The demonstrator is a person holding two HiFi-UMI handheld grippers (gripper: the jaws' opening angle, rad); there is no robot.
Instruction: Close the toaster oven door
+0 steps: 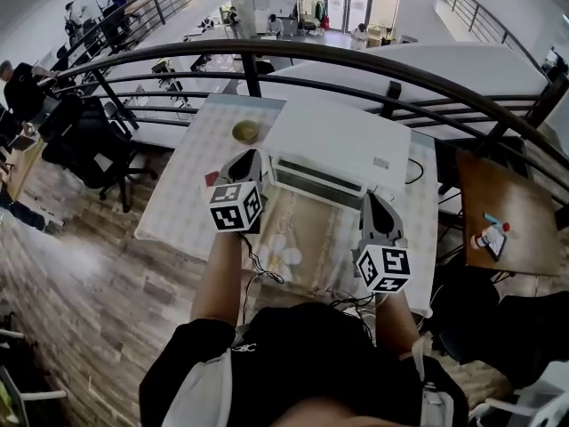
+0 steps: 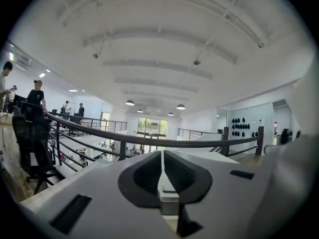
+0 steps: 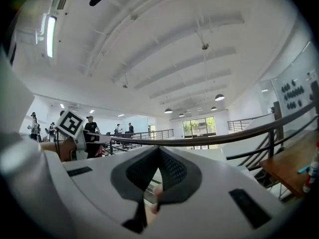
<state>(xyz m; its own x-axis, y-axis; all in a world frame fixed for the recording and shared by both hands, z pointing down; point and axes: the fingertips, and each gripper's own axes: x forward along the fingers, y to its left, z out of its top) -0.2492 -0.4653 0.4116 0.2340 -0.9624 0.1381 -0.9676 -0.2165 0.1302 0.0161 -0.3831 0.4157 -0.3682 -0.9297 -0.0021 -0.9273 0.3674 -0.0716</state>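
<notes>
The white toaster oven (image 1: 342, 140) stands at the middle of the table, its front (image 1: 316, 180) facing me with a dark strip along it; whether the door is fully closed I cannot tell. My left gripper (image 1: 248, 161) is by the oven's front left corner, pointing away from me. In the left gripper view its jaws (image 2: 162, 156) meet along a thin line with nothing between them. My right gripper (image 1: 373, 203) is at the oven's front right corner. In the right gripper view the right gripper (image 3: 158, 152) is closed at the tips and holds nothing.
A small bowl (image 1: 246, 132) sits left of the oven and a small red item (image 1: 212, 179) lies near the left gripper. A patterned cloth (image 1: 307, 234) covers the table before the oven. A black railing (image 1: 356, 60) runs behind. A brown side table (image 1: 498, 194) with small things stands at the right.
</notes>
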